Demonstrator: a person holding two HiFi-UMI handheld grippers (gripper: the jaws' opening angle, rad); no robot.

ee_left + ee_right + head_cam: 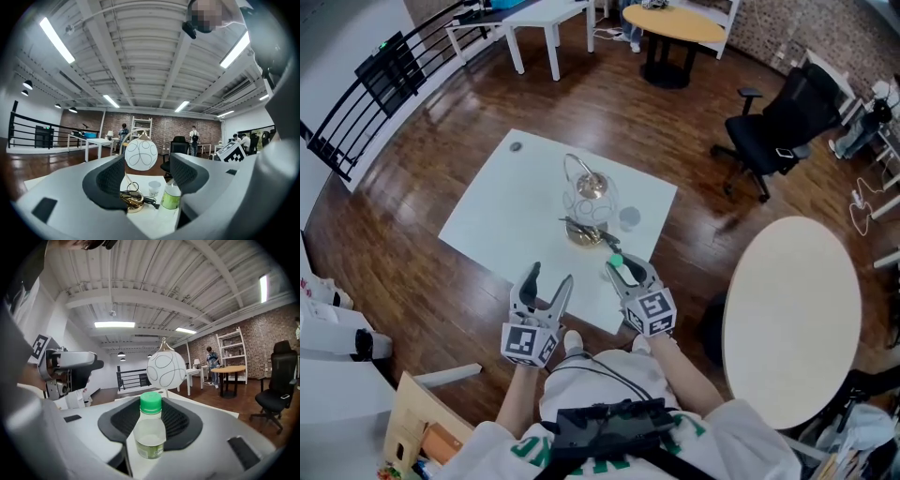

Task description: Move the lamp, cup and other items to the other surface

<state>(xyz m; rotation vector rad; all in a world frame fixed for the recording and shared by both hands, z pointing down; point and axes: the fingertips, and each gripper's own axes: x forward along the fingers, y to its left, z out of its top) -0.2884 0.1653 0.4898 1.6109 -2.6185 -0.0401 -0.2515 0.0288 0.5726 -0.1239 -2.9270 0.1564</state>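
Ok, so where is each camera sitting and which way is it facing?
Head view: on the person's head, looking steeply down at the white table; left gripper, right gripper and forearms show.
Left gripper view: on the left gripper, facing across the table at the globe lamp; its open jaws show.
Right gripper view: on the right gripper, facing the green-capped bottle between its jaws; the left gripper shows too.
Shared: all three show lamp and bottle.
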